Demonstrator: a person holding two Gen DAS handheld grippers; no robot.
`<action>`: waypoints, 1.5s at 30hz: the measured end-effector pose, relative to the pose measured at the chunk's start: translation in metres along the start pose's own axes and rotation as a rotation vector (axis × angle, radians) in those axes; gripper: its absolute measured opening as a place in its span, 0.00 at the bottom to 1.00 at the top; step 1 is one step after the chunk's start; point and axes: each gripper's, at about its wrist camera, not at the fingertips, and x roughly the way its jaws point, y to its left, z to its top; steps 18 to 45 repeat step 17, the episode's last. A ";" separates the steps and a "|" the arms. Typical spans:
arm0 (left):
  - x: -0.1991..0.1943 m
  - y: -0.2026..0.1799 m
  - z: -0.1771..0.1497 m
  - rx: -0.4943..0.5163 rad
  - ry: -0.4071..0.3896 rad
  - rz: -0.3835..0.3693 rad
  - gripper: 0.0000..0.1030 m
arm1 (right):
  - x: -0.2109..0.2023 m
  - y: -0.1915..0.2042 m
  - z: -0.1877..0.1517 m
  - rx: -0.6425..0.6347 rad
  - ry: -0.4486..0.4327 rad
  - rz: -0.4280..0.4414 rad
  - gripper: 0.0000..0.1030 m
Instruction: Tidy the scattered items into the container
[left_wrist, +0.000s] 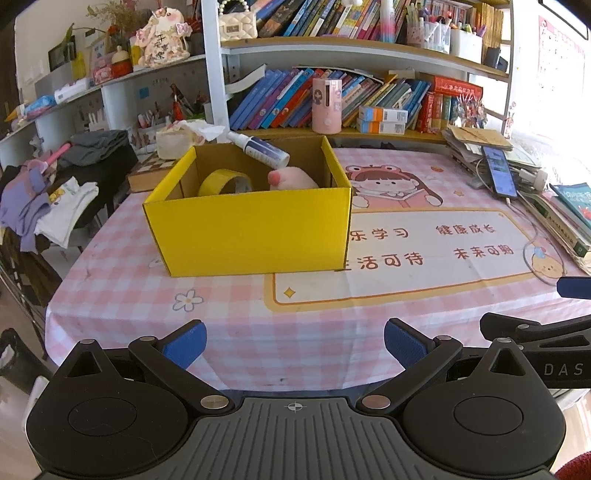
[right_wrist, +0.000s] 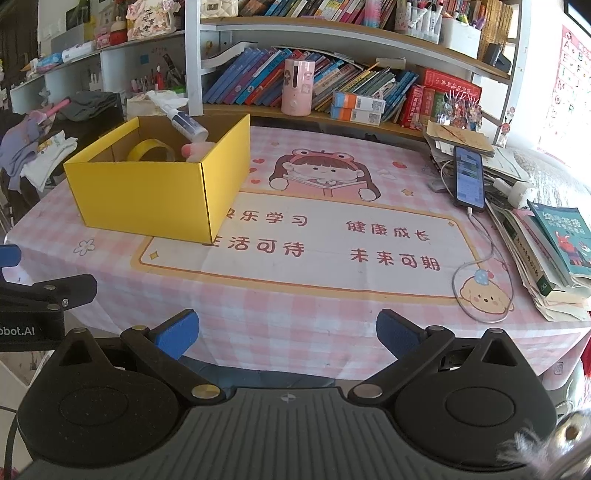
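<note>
A yellow cardboard box stands on the pink checked tablecloth; it also shows in the right wrist view. Inside it lie a yellow tape roll, a pink plush toy and a white spray bottle leaning on the back rim. My left gripper is open and empty over the table's near edge, well short of the box. My right gripper is open and empty, to the right of the left one.
A phone with a white cable lies at the table's right. Stacked books and papers line the right edge. A bookshelf with a pink dispenser stands behind. Clothes are piled on the left.
</note>
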 end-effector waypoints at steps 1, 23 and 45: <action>0.001 0.000 0.000 -0.001 0.002 0.000 1.00 | 0.001 0.000 0.001 -0.001 0.001 0.002 1.00; 0.017 0.002 0.002 -0.021 0.047 0.016 1.00 | 0.021 -0.005 0.007 -0.001 0.035 0.024 1.00; 0.017 0.002 0.002 -0.021 0.047 0.016 1.00 | 0.021 -0.005 0.007 -0.001 0.035 0.024 1.00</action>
